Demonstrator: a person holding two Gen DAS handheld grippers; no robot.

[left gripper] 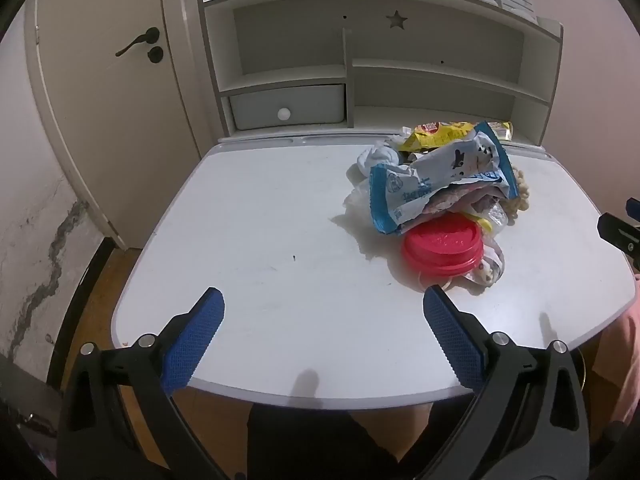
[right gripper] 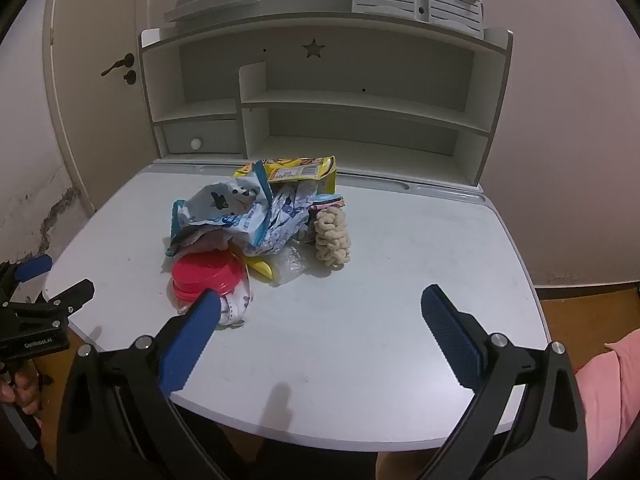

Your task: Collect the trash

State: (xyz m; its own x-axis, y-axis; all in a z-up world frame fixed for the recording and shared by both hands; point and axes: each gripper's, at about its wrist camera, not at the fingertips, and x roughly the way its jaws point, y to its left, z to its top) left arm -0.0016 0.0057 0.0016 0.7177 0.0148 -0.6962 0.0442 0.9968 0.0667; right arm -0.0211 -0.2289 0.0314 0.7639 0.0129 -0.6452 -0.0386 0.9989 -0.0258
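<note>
A white desk [right gripper: 400,264] carries a single heap of trash [right gripper: 256,224], seen from two grippers held above its near edge and tilted down.

Ahead of the right gripper [right gripper: 320,304] and to its left, the heap is a crumpled blue-and-white wrapper [right gripper: 224,212] lying over a red lid [right gripper: 206,274], with a yellow packet [right gripper: 300,170] at the far side and a beige knotted piece [right gripper: 333,236] on the right. The wrapper's long axis runs roughly left to right. The lid lies flat, just beyond the tip of this gripper's left finger. Its jaws stand wide with nothing between them.

The left gripper [left gripper: 324,304] is also spread wide and empty. The heap lies ahead and to its right, the lid [left gripper: 440,246] just beyond its right fingertip.

Behind the heap rises a shelf unit [right gripper: 352,96] with a small drawer [left gripper: 288,106], closing off the far edge. A door [left gripper: 112,92] stands far left. Bare desk stretches left of the heap in the left view and right of it in the right view, out to rounded corners.
</note>
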